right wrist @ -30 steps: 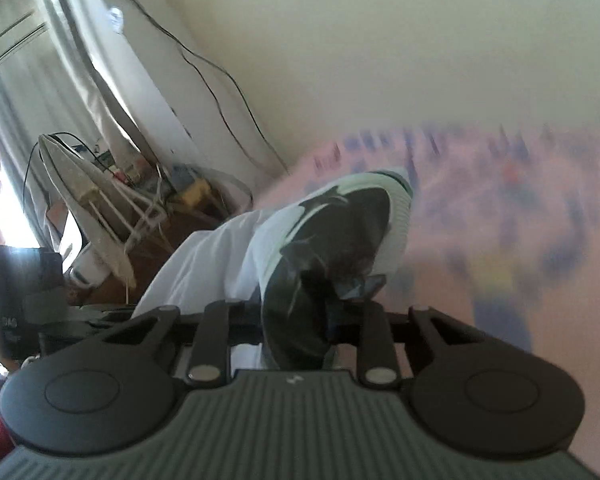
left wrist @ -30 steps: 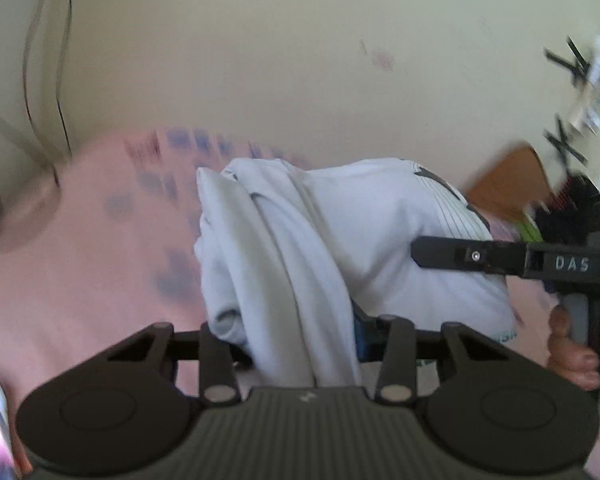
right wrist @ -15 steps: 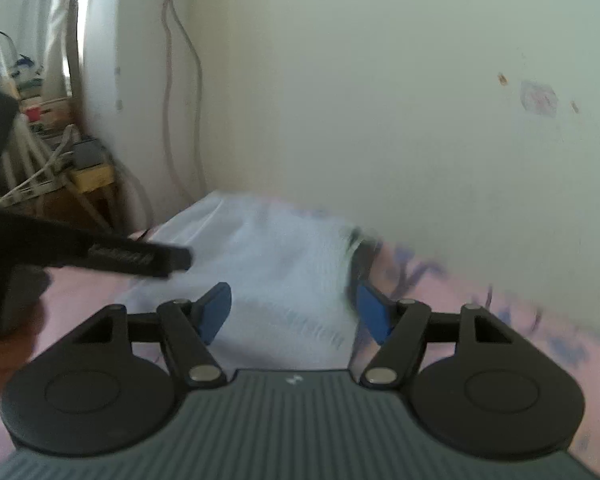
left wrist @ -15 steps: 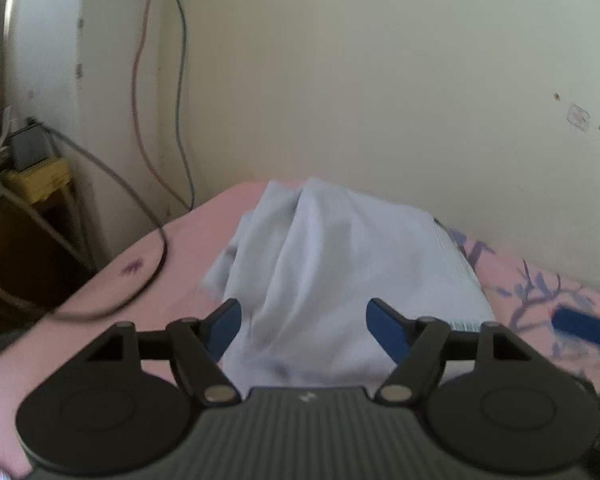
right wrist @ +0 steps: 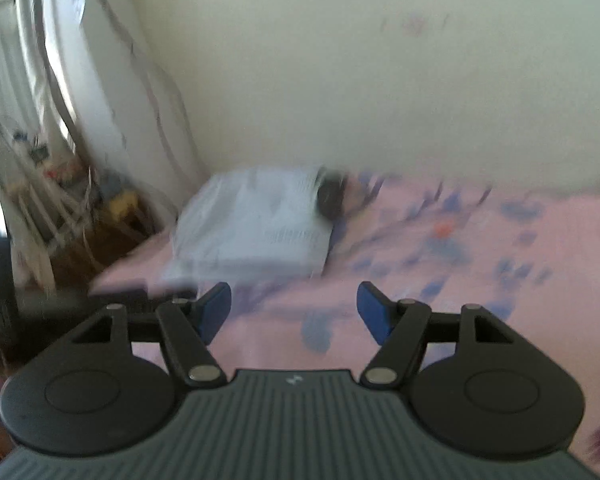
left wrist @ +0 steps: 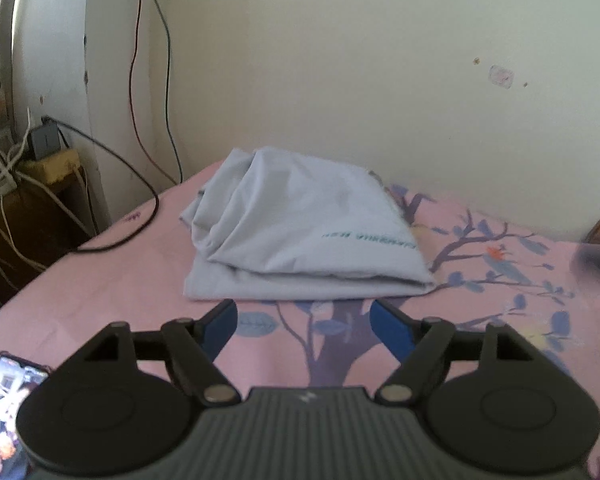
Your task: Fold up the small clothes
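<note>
Folded pale-grey T-shirt (left wrist: 300, 224) lies in a loose rectangle at the far left corner of the bed (left wrist: 500, 300), close to the wall, printed lettering on its top layer. A second ago both grippers pinched this garment; now it rests free on the pink floral sheet. The left gripper (left wrist: 303, 322) hangs just short of its near edge, jaws opening with nothing between them. The right gripper (right wrist: 294, 308) is spread wide and empty, its blurred view showing the shirt well ahead. Judged from this, the fold looks finished and released, though the left side bunches up. A phone (left wrist: 4, 404) sits at the bed's near left edge.
</note>
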`<state>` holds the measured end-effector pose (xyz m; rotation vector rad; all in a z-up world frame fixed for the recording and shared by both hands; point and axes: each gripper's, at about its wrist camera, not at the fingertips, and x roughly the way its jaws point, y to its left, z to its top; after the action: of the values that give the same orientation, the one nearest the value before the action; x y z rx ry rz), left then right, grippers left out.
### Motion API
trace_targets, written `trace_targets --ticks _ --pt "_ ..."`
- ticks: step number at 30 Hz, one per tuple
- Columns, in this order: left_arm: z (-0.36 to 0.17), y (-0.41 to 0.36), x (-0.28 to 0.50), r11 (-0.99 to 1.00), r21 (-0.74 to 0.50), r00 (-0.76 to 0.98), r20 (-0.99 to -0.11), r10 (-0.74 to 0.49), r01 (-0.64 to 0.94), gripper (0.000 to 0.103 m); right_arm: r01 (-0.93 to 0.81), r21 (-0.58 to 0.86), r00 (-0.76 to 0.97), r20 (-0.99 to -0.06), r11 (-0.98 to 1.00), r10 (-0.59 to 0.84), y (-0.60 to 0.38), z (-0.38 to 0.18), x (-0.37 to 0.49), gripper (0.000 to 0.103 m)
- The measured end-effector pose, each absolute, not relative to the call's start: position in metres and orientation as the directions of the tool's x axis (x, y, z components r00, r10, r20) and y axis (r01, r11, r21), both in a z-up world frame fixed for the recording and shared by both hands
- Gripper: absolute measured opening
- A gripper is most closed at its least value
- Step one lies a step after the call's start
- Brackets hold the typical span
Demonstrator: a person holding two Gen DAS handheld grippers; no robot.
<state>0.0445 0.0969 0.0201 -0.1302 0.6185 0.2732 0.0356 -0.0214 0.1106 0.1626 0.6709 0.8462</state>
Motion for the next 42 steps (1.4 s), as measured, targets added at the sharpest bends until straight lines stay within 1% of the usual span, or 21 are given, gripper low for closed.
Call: trace_targets --ticks 4,6,7,9,10,11,12,13,15,16,19,21,24,25,26,30,32,34,37,40,42 --pt "0.034 0.089 0.043 0.958 -0.005 0.786 -0.572 0.234 -0.288 0.078 -0.604 0.358 0.584 -0.409 0.712 0.701 -0.054 0.205 0.071 0.072" --pt "0.039 0.086 0.043 0.957 0.014 0.786 -0.566 0.248 -0.291 0.08 -0.602 0.269 0.657 -0.369 0.752 0.657 -0.067 0.264 0.082 0.072" --pt "0.04 0.085 0.044 0.956 0.018 0.787 -0.564 0.251 -0.292 0.08 -0.596 0.194 0.704 -0.341 0.78 0.623 -0.072 0.296 0.084 0.072" --pt "0.04 0.084 0.046 0.954 0.016 0.784 -0.567 0.254 -0.298 0.081 -0.562 0.047 0.793 -0.252 0.826 0.554 -0.08 0.353 0.079 0.077" --pt "0.039 0.084 0.047 0.953 0.012 0.78 -0.572 0.254 -0.302 0.081 -0.54 -0.01 0.827 -0.192 0.841 0.529 -0.086 0.375 0.075 0.085" --pt "0.038 0.083 0.049 0.952 0.006 0.777 -0.578 0.252 -0.305 0.081 -0.517 -0.053 0.851 -0.136 0.854 0.507 -0.091 0.391 0.069 0.089" --pt "0.036 0.082 0.05 0.952 -0.001 0.773 -0.584 0.249 -0.307 0.081 -0.497 -0.081 0.867 -0.092 0.864 0.49 -0.095 0.4 0.064 0.089" --pt "0.034 0.081 0.05 0.951 -0.006 0.77 -0.589 0.245 -0.308 0.081 -0.485 -0.083 0.874 -0.072 0.871 0.48 -0.099 0.402 0.06 0.089" --pt "0.029 0.079 0.052 0.951 -0.011 0.762 -0.601 0.24 -0.308 0.083 -0.519 -0.01 0.851 -0.107 0.855 0.515 -0.103 0.382 0.056 0.089" --pt "0.027 0.078 0.053 0.951 -0.009 0.759 -0.606 0.24 -0.308 0.083 -0.558 0.052 0.814 -0.16 0.829 0.558 -0.102 0.361 0.054 0.089" --pt "0.018 0.077 0.053 0.95 -0.002 0.757 -0.604 0.249 -0.314 0.085 -0.646 0.186 0.68 -0.3 0.74 0.669 -0.085 0.269 0.034 0.089" --pt "0.011 0.078 0.054 0.947 0.002 0.76 -0.596 0.258 -0.32 0.085 -0.678 0.199 0.613 -0.378 0.707 0.694 -0.06 0.198 0.014 0.089" --pt "0.0 0.08 0.055 0.95 0.007 0.77 -0.584 0.256 -0.311 0.084 -0.7 0.208 0.519 -0.51 0.684 0.686 -0.016 0.105 -0.006 0.086" --pt "-0.003 0.08 0.055 0.953 0.01 0.777 -0.577 0.252 -0.301 0.084 -0.702 0.225 0.48 -0.551 0.676 0.682 -0.004 0.083 -0.007 0.08" --pt "-0.006 0.079 0.056 0.954 0.024 0.781 -0.569 0.258 -0.298 0.084 -0.7 0.239 0.45 -0.584 0.673 0.676 0.006 0.066 -0.004 0.077" --pt "-0.017 0.075 0.061 0.958 0.063 0.785 -0.56 0.266 -0.28 0.084 -0.637 0.235 0.482 -0.623 0.735 0.616 0.018 0.037 0.011 0.079" --pt "-0.019 0.078 0.065 0.962 0.043 0.775 -0.584 0.243 -0.269 0.083 -0.634 0.22 0.494 -0.623 0.742 0.607 0.013 0.037 0.018 0.08" --pt "-0.02 0.082 0.067 0.959 0.027 0.768 -0.593 0.244 -0.284 0.083 -0.642 0.154 0.517 -0.637 0.751 0.572 0.023 0.036 0.022 0.08" --pt "-0.024 0.091 0.073 0.95 -0.01 0.727 -0.646 0.232 -0.312 0.083 -0.653 0.113 0.518 -0.655 0.748 0.551 0.033 0.036 0.03 0.082" --pt "-0.025 0.096 0.072 0.943 -0.028 0.723 -0.65 0.234 -0.331 0.088 -0.663 0.039 0.55 -0.653 0.748 0.521 0.049 0.033 0.043 0.101" --pt "-0.025 0.093 0.072 0.947 -0.016 0.717 -0.657 0.233 -0.322 0.094 -0.659 0.086 0.514 -0.675 0.748 0.53 0.054 0.03 0.058 0.103"
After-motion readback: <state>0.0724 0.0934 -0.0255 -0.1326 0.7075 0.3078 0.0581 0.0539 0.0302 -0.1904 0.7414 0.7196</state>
